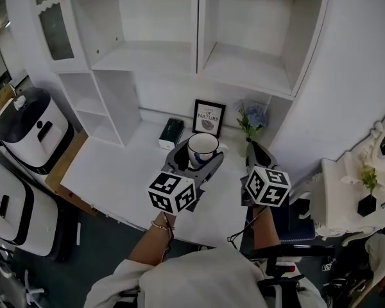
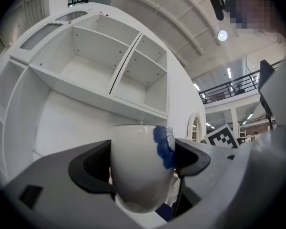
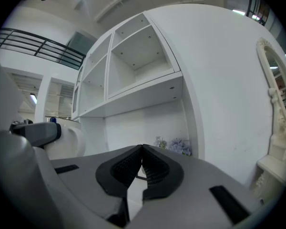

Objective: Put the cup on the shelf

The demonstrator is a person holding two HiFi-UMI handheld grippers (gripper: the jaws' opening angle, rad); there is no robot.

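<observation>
Two grippers hovering over white desk [image 1: 115, 165], below white shelf [image 1: 141, 56]. Left gripper [image 1: 197, 161] pinching white cup [image 1: 203, 147] with blue mark, jaws pressing on both its sides. Cup riding upright above desk, just in front of framed print [image 1: 208, 118]. Right gripper [image 3: 142, 152] carrying nothing, jaws pressed together, tips pointing near flowers [image 1: 253, 117]. Dark box [image 1: 171, 133] lying left of print, by back wall. Shelf front edge overhanging print; two wide compartments showing bare boards, upright divider standing between them.
</observation>
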